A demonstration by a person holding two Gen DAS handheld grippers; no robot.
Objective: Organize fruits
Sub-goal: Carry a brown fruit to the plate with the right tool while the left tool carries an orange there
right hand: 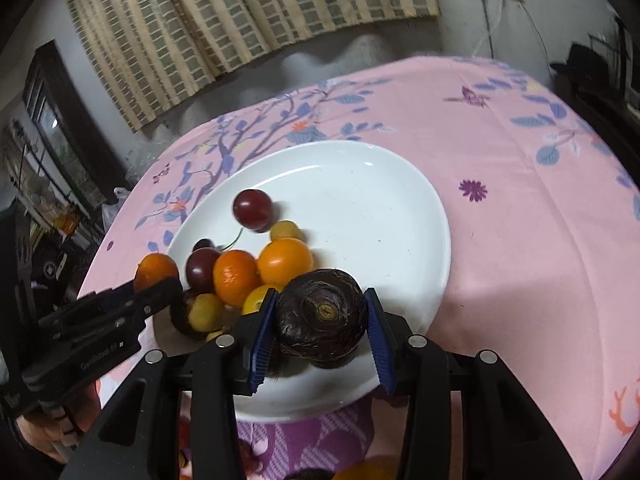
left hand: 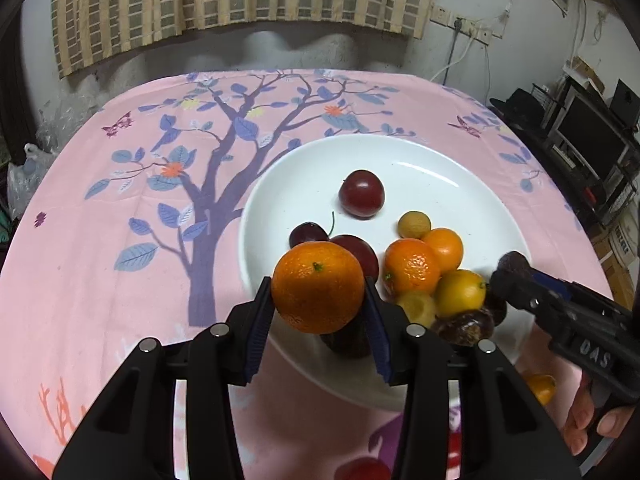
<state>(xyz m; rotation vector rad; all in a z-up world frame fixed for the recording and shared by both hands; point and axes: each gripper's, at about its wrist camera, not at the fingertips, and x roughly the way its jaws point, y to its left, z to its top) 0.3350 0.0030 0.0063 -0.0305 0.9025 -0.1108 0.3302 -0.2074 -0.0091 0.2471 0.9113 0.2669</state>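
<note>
The left hand-held gripper (left hand: 319, 312) is clamped on a round orange mandarin with dimpled skin (left hand: 318, 287), blue pads pressed to its two sides. The fruit is roundish with no clear long axis; its green stem nub points up and toward 12 o'clock in the left wrist view. It hangs over the 7 o'clock edge of the wide white ceramic plate (left hand: 420, 160), which sits on the desk's pink tree-print cloth (left hand: 120, 208).

The right hand-held gripper (right hand: 321, 330) is closed on a dark purple-brown wrinkled round fruit (right hand: 320, 322), its yellowish stem scar facing the camera, above the plate's 6 o'clock rim. Behind it a heap of small orange, yellow and dark red fruits (right hand: 256, 272) lies at about 9 o'clock on the plate, and a lone dark red plum (right hand: 253, 209) sits toward 11 o'clock.
</note>
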